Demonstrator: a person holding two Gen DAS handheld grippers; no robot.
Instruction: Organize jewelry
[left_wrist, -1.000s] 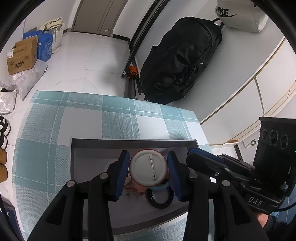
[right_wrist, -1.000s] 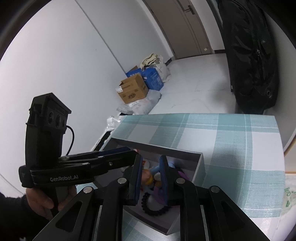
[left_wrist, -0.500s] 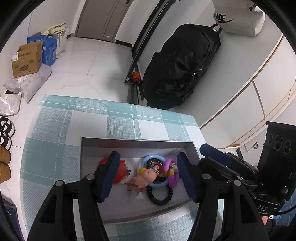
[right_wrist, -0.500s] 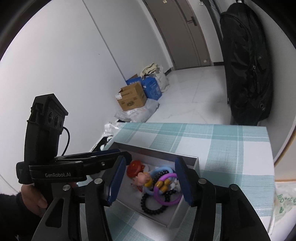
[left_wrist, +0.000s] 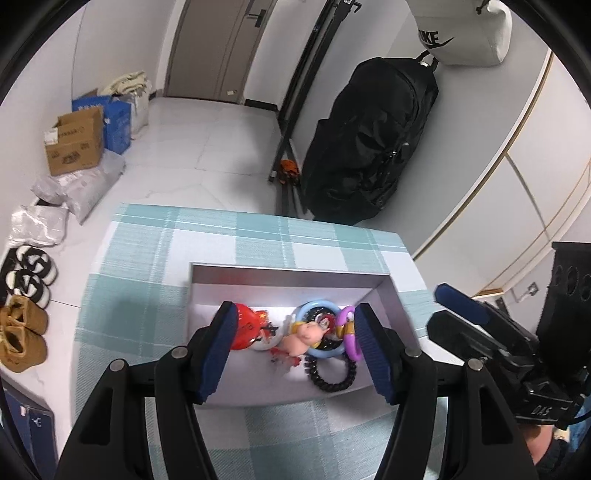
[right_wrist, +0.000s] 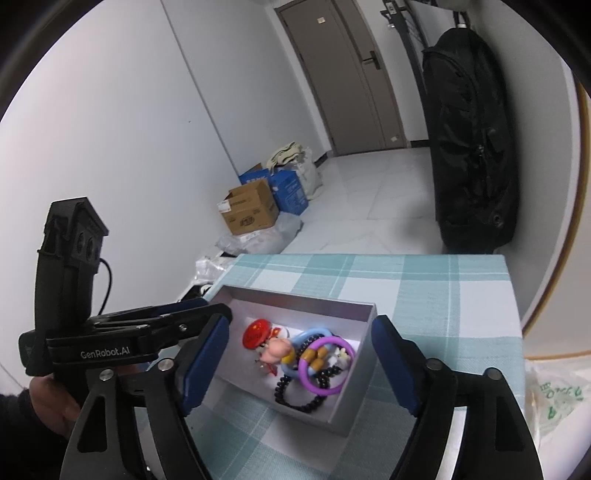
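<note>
A shallow grey box (left_wrist: 288, 274) (right_wrist: 354, 373) sits on the teal checked tablecloth. Inside lie a red round badge (left_wrist: 247, 326) (right_wrist: 255, 331), a pink pig charm (left_wrist: 303, 336) (right_wrist: 275, 350), a light blue ring (left_wrist: 314, 308), a purple ring (left_wrist: 349, 339) (right_wrist: 325, 363) and a black bead bracelet (left_wrist: 330, 378) (right_wrist: 295, 397). My left gripper (left_wrist: 295, 350) is open and empty, raised above the box's near side. My right gripper (right_wrist: 301, 363) is open and empty, also above the box. The right gripper also shows at the right in the left wrist view (left_wrist: 480, 332).
The tablecloth (left_wrist: 155, 251) covers a small table ending just beyond the box. A black bag (left_wrist: 365, 147) hangs by the wall behind. Cardboard and blue boxes (left_wrist: 74, 140), plastic parcels and shoes (left_wrist: 22, 325) lie on the floor at left. A plastic bag (right_wrist: 554, 398) lies at right.
Both grippers opened wide and pulled up and back from the box. The left one let go of the round badge, which now lies in the box.
</note>
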